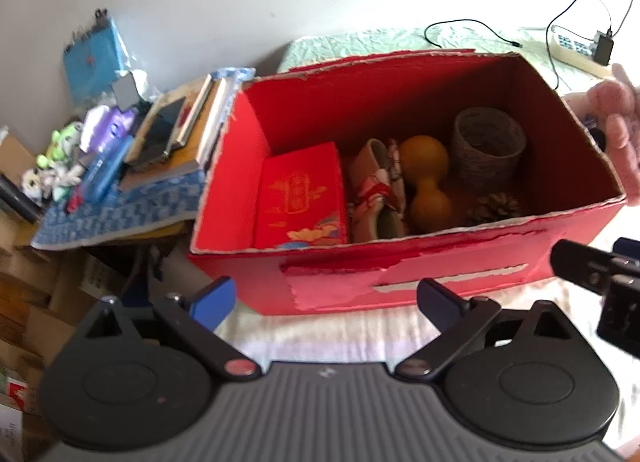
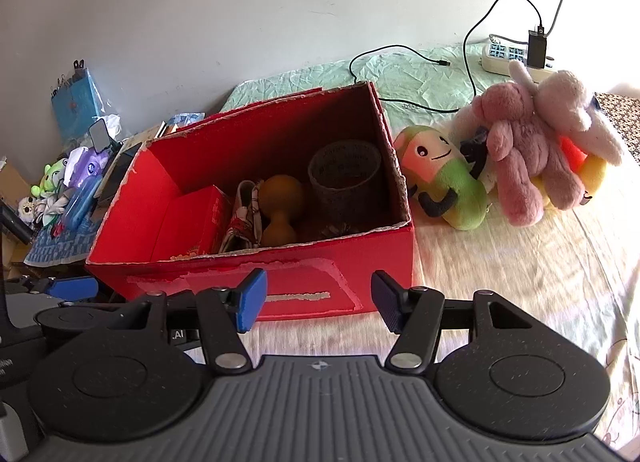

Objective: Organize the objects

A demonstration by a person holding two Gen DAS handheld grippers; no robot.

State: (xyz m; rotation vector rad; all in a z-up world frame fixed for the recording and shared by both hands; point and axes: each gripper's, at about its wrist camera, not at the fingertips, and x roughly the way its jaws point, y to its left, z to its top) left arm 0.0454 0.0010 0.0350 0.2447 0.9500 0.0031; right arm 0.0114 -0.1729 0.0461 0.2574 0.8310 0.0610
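From your left gripper (image 1: 326,298), fingers apart and empty, a red box (image 1: 400,274) sits just ahead holding a gourd (image 1: 426,182) and what may be a pine cone (image 1: 498,206), slightly blurred. From your right gripper (image 2: 316,302), fingers also apart, soft toys (image 2: 520,154) lie right of the box.

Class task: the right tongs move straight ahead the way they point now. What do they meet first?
Probably the near wall of the red box, straight ahead of the open right tongs; depth is hard to judge.

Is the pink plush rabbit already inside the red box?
No, the pink plush rabbit lies on the bed outside the red box, to its right beside the green plush toy.
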